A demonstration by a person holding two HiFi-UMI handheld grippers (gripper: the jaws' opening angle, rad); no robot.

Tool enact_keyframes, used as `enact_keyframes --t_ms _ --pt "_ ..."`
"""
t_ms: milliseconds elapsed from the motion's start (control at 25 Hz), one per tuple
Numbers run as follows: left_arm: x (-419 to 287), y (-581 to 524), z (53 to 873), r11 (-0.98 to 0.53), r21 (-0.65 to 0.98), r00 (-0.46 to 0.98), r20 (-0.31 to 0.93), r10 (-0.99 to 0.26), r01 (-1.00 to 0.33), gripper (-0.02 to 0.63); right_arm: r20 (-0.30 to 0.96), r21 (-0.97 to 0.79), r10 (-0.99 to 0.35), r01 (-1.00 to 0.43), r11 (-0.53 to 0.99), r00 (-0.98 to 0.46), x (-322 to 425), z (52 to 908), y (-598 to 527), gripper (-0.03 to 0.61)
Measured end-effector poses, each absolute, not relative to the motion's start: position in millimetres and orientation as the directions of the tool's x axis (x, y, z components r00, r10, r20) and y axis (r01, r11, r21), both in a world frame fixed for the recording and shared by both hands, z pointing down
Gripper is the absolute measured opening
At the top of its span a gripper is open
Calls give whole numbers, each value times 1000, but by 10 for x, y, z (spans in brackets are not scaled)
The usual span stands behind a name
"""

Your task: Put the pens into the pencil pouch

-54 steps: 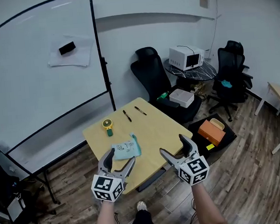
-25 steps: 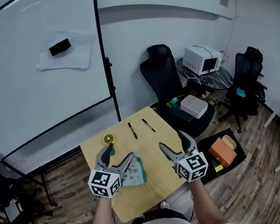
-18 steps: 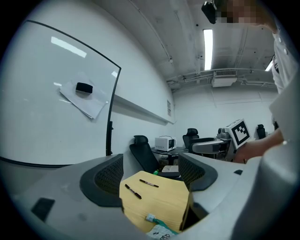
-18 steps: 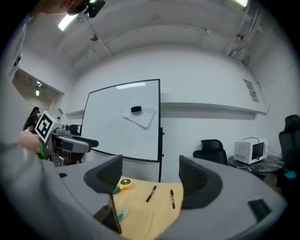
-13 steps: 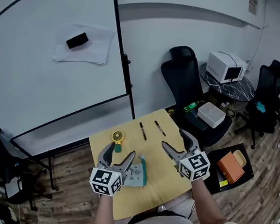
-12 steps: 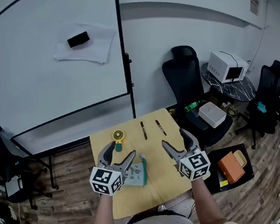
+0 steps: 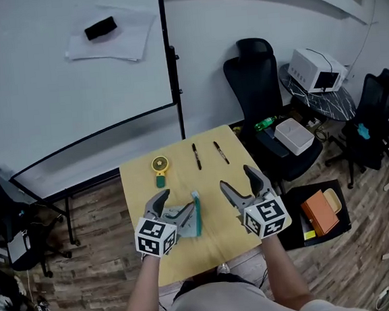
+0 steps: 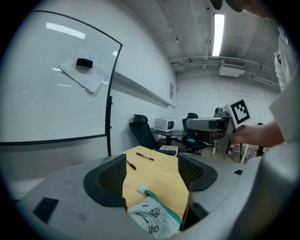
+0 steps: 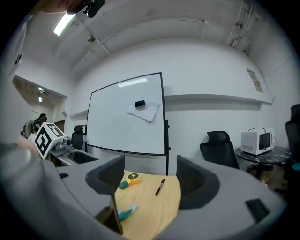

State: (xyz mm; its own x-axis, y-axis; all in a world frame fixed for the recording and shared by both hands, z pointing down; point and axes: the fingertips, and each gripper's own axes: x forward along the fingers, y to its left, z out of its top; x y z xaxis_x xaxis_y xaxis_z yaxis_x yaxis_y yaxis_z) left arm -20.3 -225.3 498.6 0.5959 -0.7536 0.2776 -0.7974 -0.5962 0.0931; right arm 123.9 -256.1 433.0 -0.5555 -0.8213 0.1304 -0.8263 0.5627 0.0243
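Observation:
Two black pens (image 7: 196, 156) (image 7: 220, 152) lie side by side at the far end of the small yellow table (image 7: 140, 190). A pale printed pencil pouch (image 7: 188, 216) with a teal zip edge lies near the table's front. My left gripper (image 7: 174, 206) hovers open just over the pouch; in the left gripper view the pouch (image 8: 152, 213) shows low between the jaws, with both pens (image 8: 131, 164) (image 8: 144, 158) beyond. My right gripper (image 7: 239, 181) is open and empty above the table's right side. One pen (image 9: 160, 186) shows in the right gripper view.
A yellow round gadget with a green handle (image 7: 159, 168) lies at the table's far left. A whiteboard (image 7: 72, 74) stands behind, and a black office chair (image 7: 255, 71) at the far right. An orange box (image 7: 319, 211) sits on the floor to the right.
The head view has swung, so the table now sits more in the middle. My left gripper has come down closer over the pouch. Both grippers have stayed open.

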Motion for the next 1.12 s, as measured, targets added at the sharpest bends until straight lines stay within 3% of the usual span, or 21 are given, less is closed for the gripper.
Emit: enact_keyframes --t_ms 520,680,880,1120 --pt "-12 -1979 6356 -565 86 489 619 -614 -820 333 219 -8 -830 -852 524 -512 1470 4715 -2368 302" --pt "23 -1972 6527 -561 83 469 656 -591 -823 217 235 -14 -830 -856 517 -505 1511 4774 -2335 296" --pt "39 -1961 6730 -552 76 425 726 -540 -831 204 243 -13 -833 -860 510 -498 1550 4794 -2320 291" --pt "-23 -1993 6831 -541 59 392 755 -526 -839 79 251 -11 -839 -868 497 -483 1617 4809 -2356 285"
